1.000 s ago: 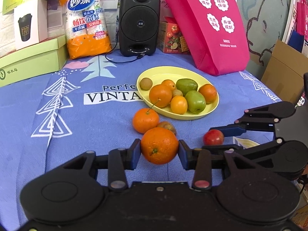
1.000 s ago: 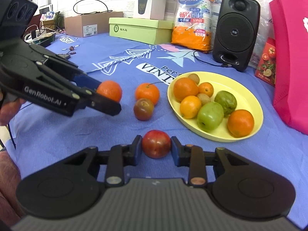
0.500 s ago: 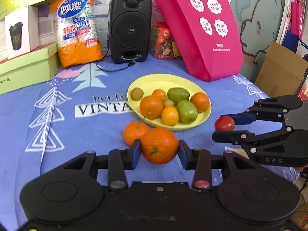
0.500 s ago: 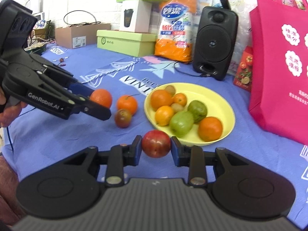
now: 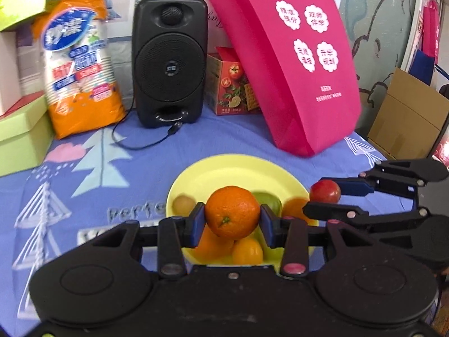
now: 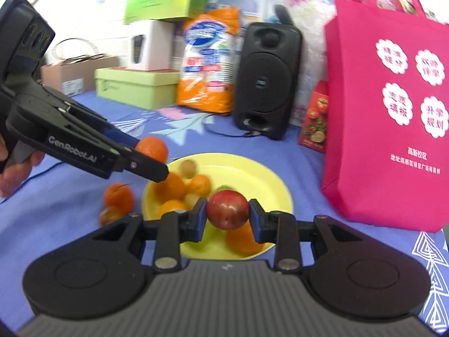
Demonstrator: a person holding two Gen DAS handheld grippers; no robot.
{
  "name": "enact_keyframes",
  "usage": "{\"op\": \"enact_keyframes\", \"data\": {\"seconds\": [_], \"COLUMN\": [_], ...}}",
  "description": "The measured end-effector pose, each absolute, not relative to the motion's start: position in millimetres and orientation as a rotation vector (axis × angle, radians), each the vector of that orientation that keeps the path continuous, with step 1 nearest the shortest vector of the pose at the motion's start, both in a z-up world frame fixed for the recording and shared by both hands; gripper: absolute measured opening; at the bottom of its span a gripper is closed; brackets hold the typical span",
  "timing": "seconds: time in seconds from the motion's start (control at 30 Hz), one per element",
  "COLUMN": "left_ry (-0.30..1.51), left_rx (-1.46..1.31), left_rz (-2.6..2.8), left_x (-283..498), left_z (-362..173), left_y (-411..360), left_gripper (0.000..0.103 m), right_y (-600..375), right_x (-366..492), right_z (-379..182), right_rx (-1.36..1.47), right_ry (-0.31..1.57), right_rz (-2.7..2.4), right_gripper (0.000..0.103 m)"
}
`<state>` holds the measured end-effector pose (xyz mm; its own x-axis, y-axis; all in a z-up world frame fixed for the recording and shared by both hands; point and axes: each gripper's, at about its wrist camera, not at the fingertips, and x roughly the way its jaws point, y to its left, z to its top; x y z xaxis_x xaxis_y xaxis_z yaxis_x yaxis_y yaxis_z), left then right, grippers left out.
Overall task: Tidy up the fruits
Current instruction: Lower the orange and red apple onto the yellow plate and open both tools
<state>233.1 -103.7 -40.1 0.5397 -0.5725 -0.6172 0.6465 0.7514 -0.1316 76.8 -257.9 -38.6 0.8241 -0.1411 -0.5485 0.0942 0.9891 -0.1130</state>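
Observation:
My left gripper (image 5: 232, 219) is shut on a large orange (image 5: 232, 215) and holds it in the air over the near side of the yellow plate (image 5: 238, 168). My right gripper (image 6: 228, 215) is shut on a red tomato (image 6: 228, 210), also raised over the yellow plate (image 6: 252, 174). The plate holds several oranges and green fruits. In the right wrist view an orange with a stem (image 6: 118, 196) and a dark red fruit (image 6: 110, 215) lie on the blue cloth left of the plate. The tomato also shows in the left wrist view (image 5: 325, 191), and the orange in the right wrist view (image 6: 151, 148).
A black speaker (image 5: 169, 61) with a cable, an orange pack of paper cups (image 5: 81, 64), a pink bag (image 5: 289, 56), a small red box (image 5: 233, 84) and a green box (image 5: 19, 134) stand along the back of the blue tablecloth (image 5: 84, 174).
Both grippers have risen and moved forward toward the plate, each carrying its fruit. The orange and tomato now hang over the plate instead of the cloth.

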Motion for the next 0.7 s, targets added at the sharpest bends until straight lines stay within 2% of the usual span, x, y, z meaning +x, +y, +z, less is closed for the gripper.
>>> {"op": "enact_keyframes", "data": {"seconds": [0.27,0.3,0.37,0.43,0.5,0.7], "left_ry": [0.720,0.727,0.728,0.719,0.700,0.656], "left_rx": [0.177,0.184,0.189,0.197,0.210,0.200], "left_rz": [-0.689,-0.682,-0.674,-0.664,-0.664,-0.669], "left_x": [279,281,284,282,277,250], "left_z": [-56,-59,-61,-61,-57,-43], "left_y": [-149,-150,-153,-152,-149,-124], "left_gripper": [0.042,0.044,0.062,0.072,0.073,0.075], "right_y": [-286,-288,-291,-293,-293,-286], "right_x": [111,115,121,124,124,110], "right_z": [-53,-54,-56,-58,-58,-55], "right_rx": [-0.025,-0.021,-0.023,-0.021,-0.018,-0.022], "right_ry": [0.599,0.601,0.607,0.611,0.607,0.602], "right_rz": [-0.186,-0.187,-0.193,-0.198,-0.201,-0.187], "right_gripper": [0.031,0.031,0.031,0.036,0.039,0.039]}}
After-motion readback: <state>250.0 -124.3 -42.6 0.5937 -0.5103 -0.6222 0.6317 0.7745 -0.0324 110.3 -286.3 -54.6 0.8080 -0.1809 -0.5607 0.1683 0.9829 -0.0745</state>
